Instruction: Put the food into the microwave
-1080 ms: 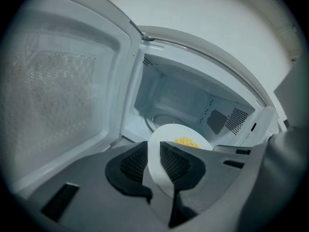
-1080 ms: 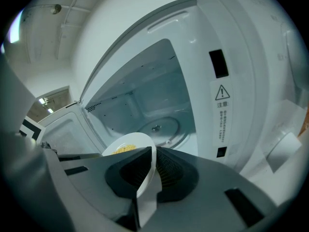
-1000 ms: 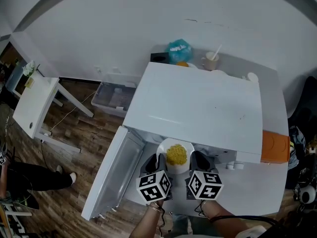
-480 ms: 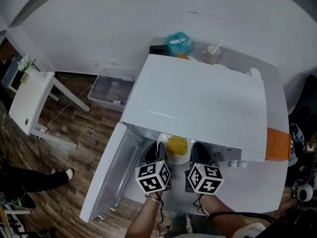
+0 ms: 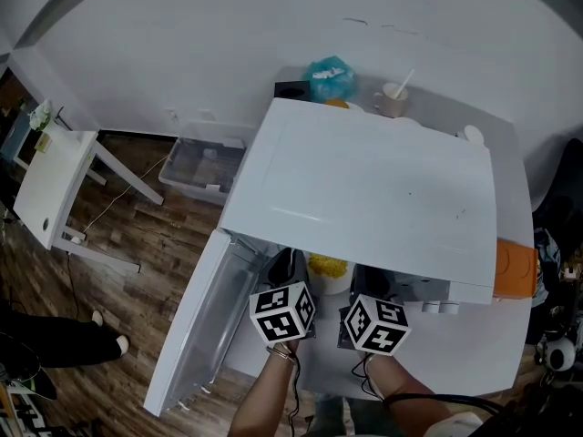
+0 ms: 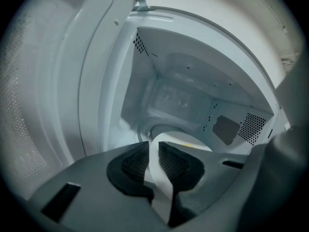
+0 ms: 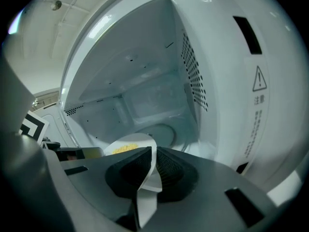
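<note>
1. The left gripper (image 6: 153, 153) has a dark grey moulded shell and black pads (image 6: 136, 161) ribbed in a fine grid.
2. The right gripper (image 7: 153, 164) has the same grey shell, black ribbed pads and sunken rectangular slots.
3. Each carries a white cube printed with black square markers (left cube (image 5: 283, 313), right cube (image 5: 375, 324)).
4. A thin band (image 5: 282, 355) circles the left wrist.
5. A thin dark cable (image 5: 293, 406) lies along the left forearm.

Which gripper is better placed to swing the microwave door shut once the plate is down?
Left, probably. The open door hangs on the left of the microwave, beside the left gripper; the right gripper sits farther from it. Both now clamp the plate.
</note>
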`<control>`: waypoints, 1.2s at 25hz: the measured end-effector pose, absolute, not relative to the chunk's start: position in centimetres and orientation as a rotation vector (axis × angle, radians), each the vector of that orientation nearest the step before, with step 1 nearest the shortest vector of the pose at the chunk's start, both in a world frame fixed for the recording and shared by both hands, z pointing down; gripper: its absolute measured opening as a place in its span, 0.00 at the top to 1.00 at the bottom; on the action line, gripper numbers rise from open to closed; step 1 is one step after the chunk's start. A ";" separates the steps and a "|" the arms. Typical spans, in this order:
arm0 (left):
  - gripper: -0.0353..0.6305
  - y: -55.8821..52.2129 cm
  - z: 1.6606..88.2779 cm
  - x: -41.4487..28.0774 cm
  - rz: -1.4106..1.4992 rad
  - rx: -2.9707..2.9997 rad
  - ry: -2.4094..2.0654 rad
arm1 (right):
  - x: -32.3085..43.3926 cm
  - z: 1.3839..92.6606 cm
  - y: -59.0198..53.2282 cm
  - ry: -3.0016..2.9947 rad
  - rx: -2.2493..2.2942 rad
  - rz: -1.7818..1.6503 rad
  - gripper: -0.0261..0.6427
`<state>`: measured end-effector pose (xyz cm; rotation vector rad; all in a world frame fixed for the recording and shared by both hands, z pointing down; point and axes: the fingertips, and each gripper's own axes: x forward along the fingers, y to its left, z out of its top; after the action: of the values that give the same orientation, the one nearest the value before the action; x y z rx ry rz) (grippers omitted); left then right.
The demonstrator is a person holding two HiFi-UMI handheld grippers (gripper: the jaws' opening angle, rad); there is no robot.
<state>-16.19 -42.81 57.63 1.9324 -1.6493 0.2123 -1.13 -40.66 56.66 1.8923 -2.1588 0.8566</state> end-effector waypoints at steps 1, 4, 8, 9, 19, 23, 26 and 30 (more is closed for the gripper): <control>0.85 -43.0 57.7 -16.2 0.210 1.937 -1.650 | -1.2 56.7 -40.8 -2.154 1.902 0.852 0.90; 0.85 -43.3 58.0 -16.5 0.203 1.936 -1.659 | -1.4 56.9 -41.0 -2.141 1.920 0.842 0.90; 0.85 -43.5 58.4 -16.5 0.203 1.936 -1.662 | -1.4 57.3 -41.3 -2.125 1.940 0.845 0.90; 0.85 -43.6 58.4 -16.5 0.201 1.939 -1.664 | -1.4 57.3 -41.4 -2.123 1.946 0.840 0.90; 0.85 -45.5 58.3 -16.0 0.179 1.985 -1.670 | -1.0 57.6 -42.8 -2.086 1.990 0.788 0.90; 0.85 -46.0 58.3 -15.7 0.157 2.001 -1.658 | -0.9 58.0 -43.0 -2.072 1.993 0.796 0.90; 0.85 -45.9 58.0 -15.8 0.141 2.005 -1.664 | -0.7 57.7 -42.9 -2.068 2.006 0.767 0.90; 0.85 -45.3 57.5 -16.2 0.145 2.002 -1.705 | -0.9 56.9 -42.7 -2.083 2.014 0.708 0.90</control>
<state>-16.24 -45.29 57.51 2.0019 -1.7050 0.1446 -0.94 -42.69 56.93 2.0139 -2.0827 0.7084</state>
